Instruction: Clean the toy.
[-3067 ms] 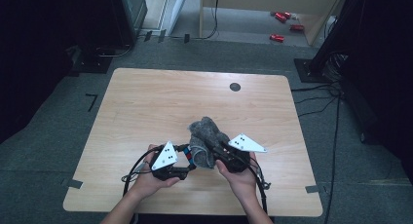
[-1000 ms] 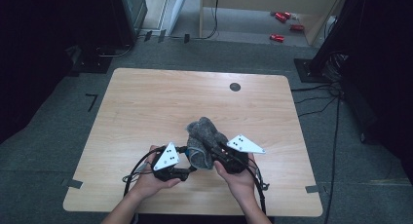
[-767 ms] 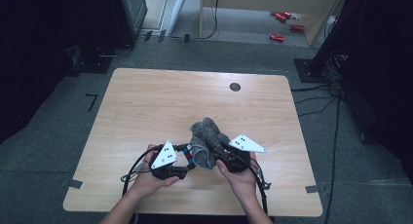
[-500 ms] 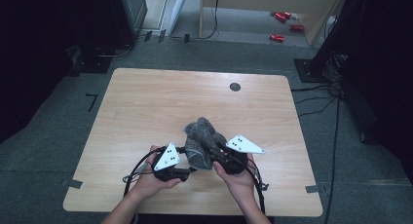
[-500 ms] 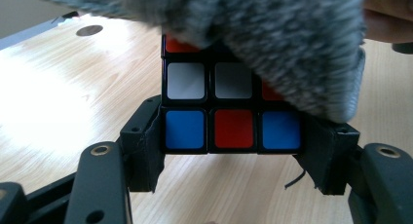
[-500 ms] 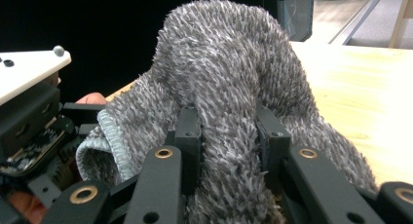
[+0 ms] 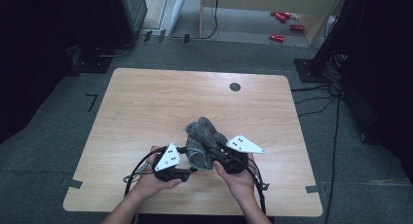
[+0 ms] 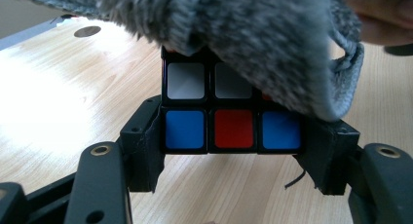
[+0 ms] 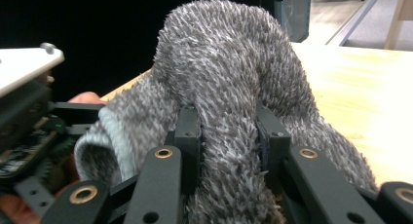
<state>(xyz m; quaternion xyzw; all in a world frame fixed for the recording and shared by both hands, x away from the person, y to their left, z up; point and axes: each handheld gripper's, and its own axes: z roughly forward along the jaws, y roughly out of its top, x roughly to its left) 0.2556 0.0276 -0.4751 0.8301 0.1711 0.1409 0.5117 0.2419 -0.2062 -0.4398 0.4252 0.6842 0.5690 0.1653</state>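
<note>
A grey fuzzy sock (image 7: 202, 136) sits at the near middle of the wooden table (image 7: 146, 102). My right gripper (image 7: 210, 147) is shut on a fold of the sock (image 9: 229, 78), with the fabric bunched between its jaws (image 9: 228, 131). My left gripper (image 7: 191, 169) is shut on a puzzle cube (image 8: 233, 112) showing blue, red and white squares, held just above the table. The sock's cuff (image 8: 292, 53) drapes over the top and right of the cube. In the left gripper view the jaws press the cube's two sides (image 8: 236, 151). Both hands are close together.
A black round grommet (image 7: 235, 86) is set in the far part of the table. Cables (image 7: 141, 165) trail from the grippers toward the near edge. Red objects (image 7: 277, 37) lie on the floor beyond the table, and dark equipment stands at both sides.
The left gripper has edged right toward the sock, and the sock has shifted slightly over the cube. Both hands stay at the near middle.
</note>
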